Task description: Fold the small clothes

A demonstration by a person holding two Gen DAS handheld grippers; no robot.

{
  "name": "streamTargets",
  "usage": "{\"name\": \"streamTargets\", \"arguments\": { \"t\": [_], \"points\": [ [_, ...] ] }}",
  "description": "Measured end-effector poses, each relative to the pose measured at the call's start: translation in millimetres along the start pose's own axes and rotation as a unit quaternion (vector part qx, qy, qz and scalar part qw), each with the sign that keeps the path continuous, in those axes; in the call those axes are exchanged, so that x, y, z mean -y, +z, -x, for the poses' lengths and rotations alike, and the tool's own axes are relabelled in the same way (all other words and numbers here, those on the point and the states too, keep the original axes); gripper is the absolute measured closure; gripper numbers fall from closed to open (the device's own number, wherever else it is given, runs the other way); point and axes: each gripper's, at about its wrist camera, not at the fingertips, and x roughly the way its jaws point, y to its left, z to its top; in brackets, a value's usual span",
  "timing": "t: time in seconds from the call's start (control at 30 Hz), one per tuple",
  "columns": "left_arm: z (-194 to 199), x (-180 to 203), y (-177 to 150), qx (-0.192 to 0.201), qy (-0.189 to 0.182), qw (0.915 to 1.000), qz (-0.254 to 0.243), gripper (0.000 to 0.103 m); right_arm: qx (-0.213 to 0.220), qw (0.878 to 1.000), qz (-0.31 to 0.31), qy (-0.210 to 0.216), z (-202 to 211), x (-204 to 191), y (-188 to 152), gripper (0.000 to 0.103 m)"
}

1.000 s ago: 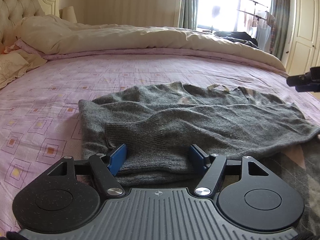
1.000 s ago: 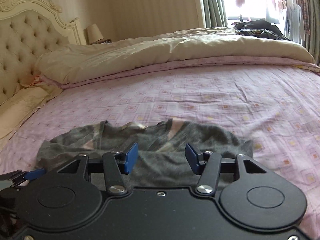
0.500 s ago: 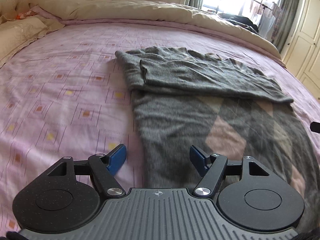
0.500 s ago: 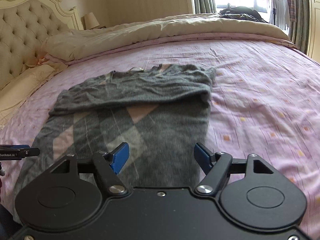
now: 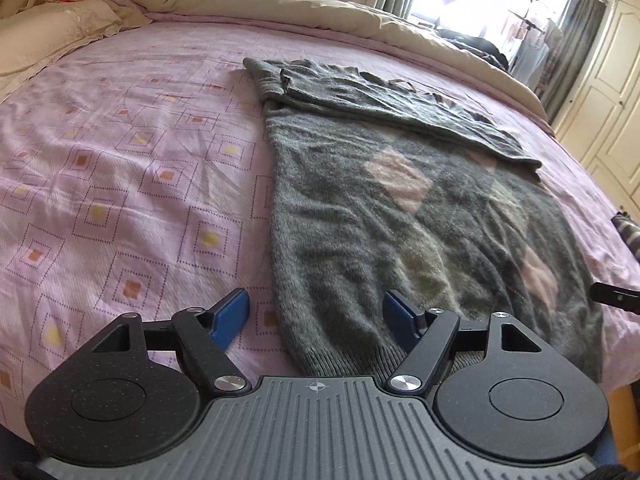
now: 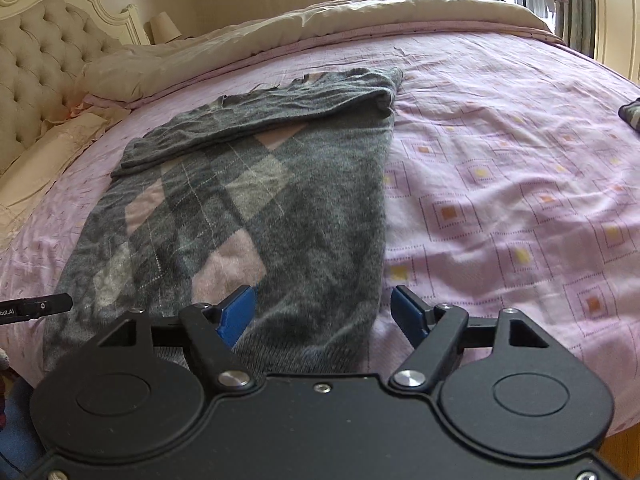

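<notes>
A grey sweater (image 5: 380,216) with pink and light argyle diamonds lies flat on the pink bed, its sleeves folded across the far chest end (image 5: 384,104). It also shows in the right wrist view (image 6: 256,200). My left gripper (image 5: 316,316) is open and empty over the hem's left corner. My right gripper (image 6: 324,312) is open and empty over the hem's right corner. Each gripper's tip shows at the edge of the other's view.
The pink patterned bedsheet (image 5: 120,184) spreads around the sweater. A beige duvet (image 5: 280,4) and pillows (image 6: 52,148) lie at the far side by a tufted headboard (image 6: 44,60). A dark striped garment (image 6: 631,114) lies at the right. The bed's near edge lies under the grippers.
Both grippers have drawn back from the folded sleeves at the far end to the hem at the near edge. The sleeve lies released on the chest. Both stay open.
</notes>
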Motion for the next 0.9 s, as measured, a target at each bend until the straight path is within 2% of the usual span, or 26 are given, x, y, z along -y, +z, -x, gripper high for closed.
{"name": "streamTargets", "arguments": {
  "t": [0.1, 0.13, 0.47, 0.77, 0.9],
  "points": [
    [4, 5, -9, 0.006, -0.003, 0.9999, -0.008, 0.024, -0.008, 1.000, -0.006, 0.005, -1, 0, -9, 0.024],
    [5, 7, -12, 0.008, -0.003, 0.9999, -0.014, 0.022, -0.009, 1.000, -0.008, 0.009, -1, -1, -12, 0.021],
    [13, 36, -41, 0.038, 0.019, 0.9957, -0.083, 0.020, -0.004, 0.999, -0.003, 0.035, 2, -9, -32, 0.009],
    [21, 42, -52, 0.031, -0.021, 0.9974, -0.062, 0.024, -0.001, 0.997, -0.030, 0.069, 11, -6, -43, 0.005],
    [22, 42, -54, 0.033, -0.025, 0.9973, -0.061, 0.025, 0.003, 0.994, -0.054, 0.093, 13, 2, -47, 0.004]
  ]
}}
